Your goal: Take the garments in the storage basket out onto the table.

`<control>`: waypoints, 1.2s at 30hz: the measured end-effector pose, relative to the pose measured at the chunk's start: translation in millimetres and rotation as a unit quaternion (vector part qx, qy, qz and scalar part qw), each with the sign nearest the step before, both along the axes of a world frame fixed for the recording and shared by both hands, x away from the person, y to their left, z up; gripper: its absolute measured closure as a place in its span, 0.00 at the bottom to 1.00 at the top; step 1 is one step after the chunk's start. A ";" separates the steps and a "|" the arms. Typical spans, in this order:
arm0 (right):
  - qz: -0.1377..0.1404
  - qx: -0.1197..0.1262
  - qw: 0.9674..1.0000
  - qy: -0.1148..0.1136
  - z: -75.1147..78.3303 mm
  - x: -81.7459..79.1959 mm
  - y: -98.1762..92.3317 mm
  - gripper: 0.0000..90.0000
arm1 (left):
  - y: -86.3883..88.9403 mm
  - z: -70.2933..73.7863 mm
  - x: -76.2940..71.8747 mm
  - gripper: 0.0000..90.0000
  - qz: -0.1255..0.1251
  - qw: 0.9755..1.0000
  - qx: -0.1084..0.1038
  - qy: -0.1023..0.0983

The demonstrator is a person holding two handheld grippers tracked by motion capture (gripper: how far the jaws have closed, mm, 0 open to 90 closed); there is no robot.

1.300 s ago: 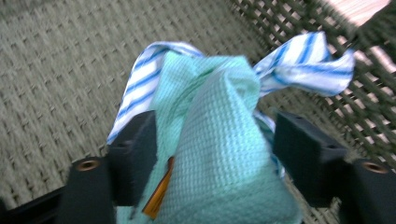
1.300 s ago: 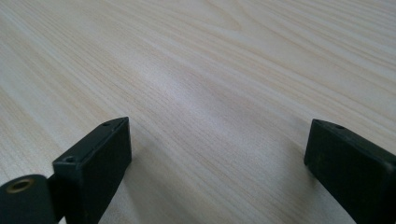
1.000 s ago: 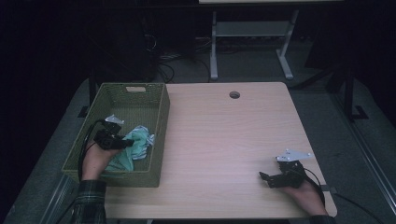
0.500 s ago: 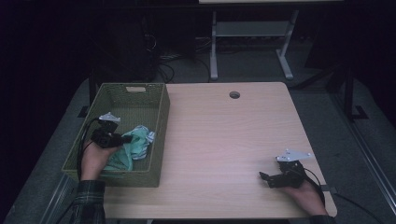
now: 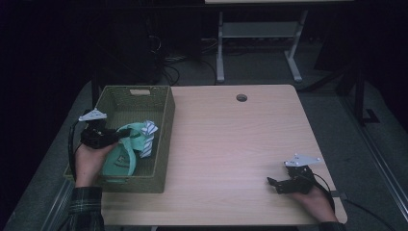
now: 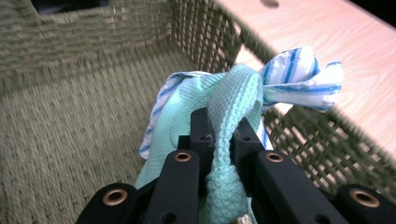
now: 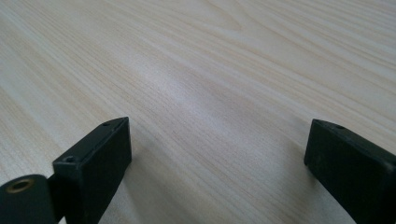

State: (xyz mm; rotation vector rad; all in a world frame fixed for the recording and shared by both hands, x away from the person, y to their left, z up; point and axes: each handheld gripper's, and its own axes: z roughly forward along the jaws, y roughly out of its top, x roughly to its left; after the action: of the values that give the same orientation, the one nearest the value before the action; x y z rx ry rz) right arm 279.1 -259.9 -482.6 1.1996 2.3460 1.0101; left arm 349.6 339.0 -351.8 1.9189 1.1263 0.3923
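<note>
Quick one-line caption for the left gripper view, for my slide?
Left gripper shut on a mint green cloth, a blue-striped cloth bunched with it, above the woven basket.

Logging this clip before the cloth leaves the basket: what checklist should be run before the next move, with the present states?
1. Left gripper pinches the green cloth: ok; jaws just closed on it.
2. Striped cloth free of the green one: not ok, tangled with it.
3. Cloth clear of the basket wall: cannot tell.
4. Table bare beside the basket: ok.
5. Right gripper open, resting apart: ok.
</note>
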 end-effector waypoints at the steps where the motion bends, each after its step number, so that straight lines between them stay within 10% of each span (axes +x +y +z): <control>1: 0.000 0.000 1.000 0.000 0.0 0.0 0.0 0.08 | 0.0 0.0 0.0 0.92 0.000 1.000 0.000 0.000; 36: 0.000 -0.001 1.000 -0.001 0.0 -0.1 -0.1 0.08 | -22.6 83.1 -10.2 0.92 -0.064 0.993 -0.073 -0.070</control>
State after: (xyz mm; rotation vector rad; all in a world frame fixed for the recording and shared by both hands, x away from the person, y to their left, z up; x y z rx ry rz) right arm 279.1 -260.1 -482.6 1.1988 2.3446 1.0086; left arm 339.4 316.4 -268.7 1.7942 0.9101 0.3587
